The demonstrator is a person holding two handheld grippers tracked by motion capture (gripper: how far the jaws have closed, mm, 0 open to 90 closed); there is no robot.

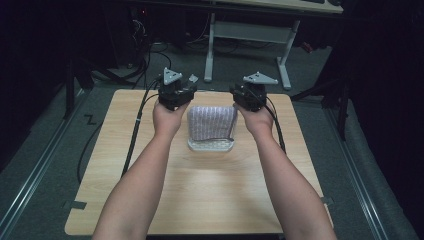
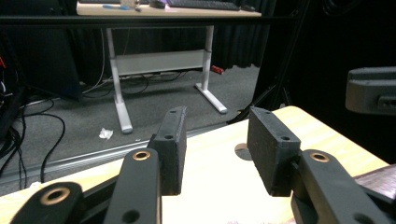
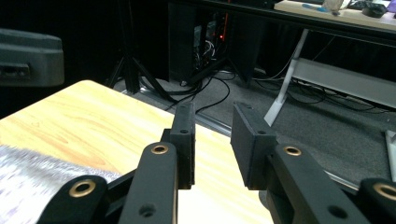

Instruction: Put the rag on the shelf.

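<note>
I've got both hands up near the far edge of the counter (image 1: 150, 200), one on each side of a folded cloth (image 1: 211, 121), a pale, purple-grey knit that sits on a white tray (image 1: 211, 146); only the tray's near rim shows from above. My left hand-held gripper (image 1: 176, 89) is just beside the cloth's left edge, its jaws well apart with bare counter between them. My right hand-held gripper (image 1: 248, 91) is at the cloth's right edge, jaws parted a little less, holding nothing either. From above, the jaws themselves are hidden under the gripper bodies. In the right gripper view the cloth (image 3: 42, 172) is a blurred patch, cut off at the bottom left corner.
</note>
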